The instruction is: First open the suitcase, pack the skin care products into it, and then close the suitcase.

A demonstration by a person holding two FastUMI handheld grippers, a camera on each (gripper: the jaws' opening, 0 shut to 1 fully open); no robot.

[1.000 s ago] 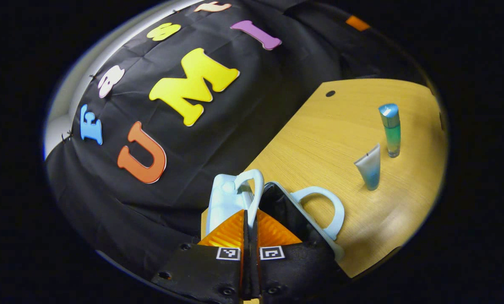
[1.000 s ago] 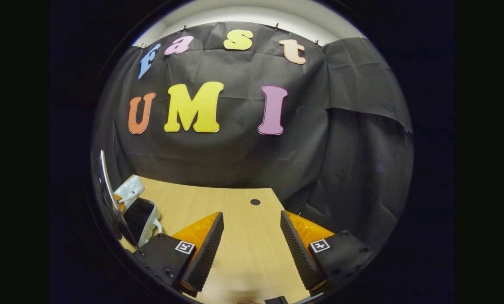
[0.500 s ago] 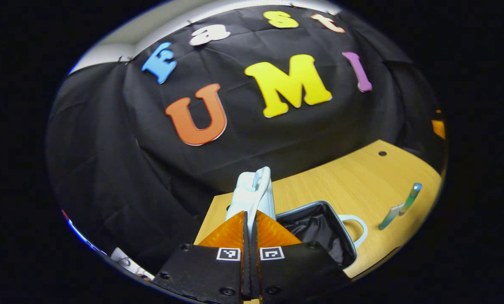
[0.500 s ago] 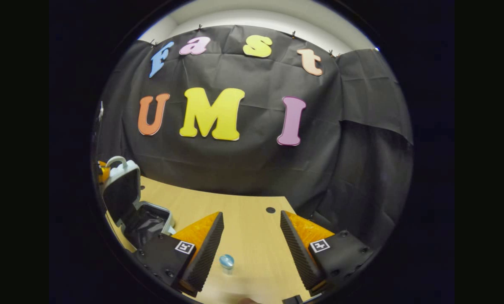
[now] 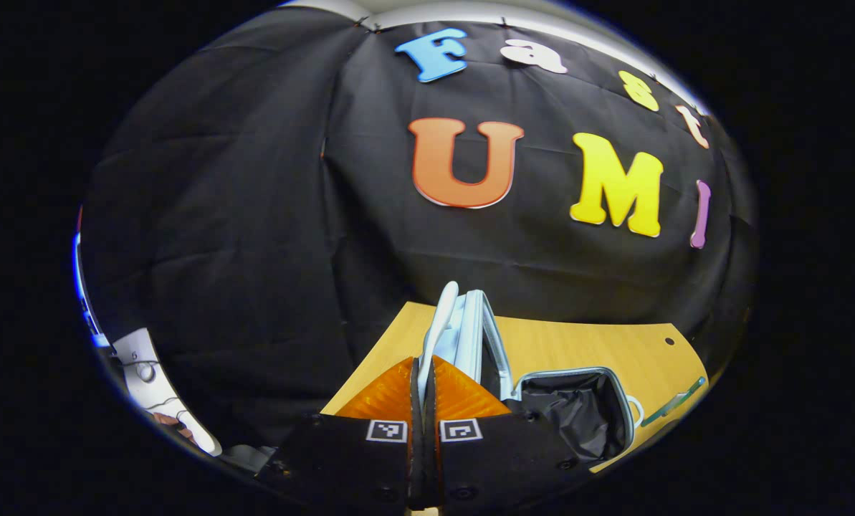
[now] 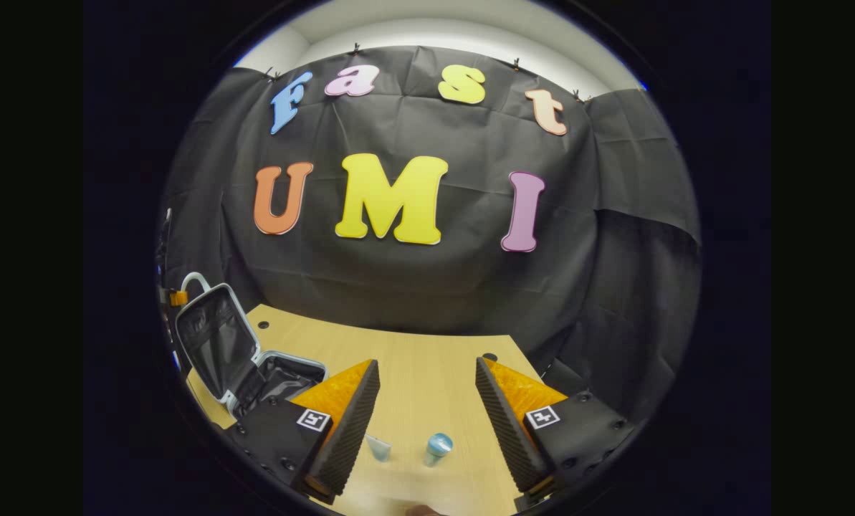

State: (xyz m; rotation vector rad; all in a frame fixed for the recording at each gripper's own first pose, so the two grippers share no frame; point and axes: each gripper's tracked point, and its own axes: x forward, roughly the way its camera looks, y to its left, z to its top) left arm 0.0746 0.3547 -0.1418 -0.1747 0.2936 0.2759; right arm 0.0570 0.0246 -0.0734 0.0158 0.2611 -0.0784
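At the far left of the right gripper view we see the suitcase (image 6: 244, 358) standing open on the wooden table (image 6: 413, 365), its lid (image 6: 216, 340) raised nearly upright and its dark-lined base lying flat beside it. Our left gripper (image 5: 423, 373) is at that lid: in the left gripper view its fingers are pressed together with no visible gap, apparently pinching the pale handle (image 5: 438, 326) at the lid's top edge, though the contact itself is hidden between them. The open base (image 5: 578, 408) lies just to its right. Moving rightward, our right gripper (image 6: 427, 401) hangs over the table with its fingers spread wide and nothing between them. Directly ahead of it and low in its view stand the two skin care products, a tube (image 6: 378, 448) on the left and a capped bottle (image 6: 438, 448) on the right, both upright, close together and apart from the fingers. We judge the right gripper is the nearer one for the pick, and the suitcase lies to its left, so each product must travel leftward into the base.
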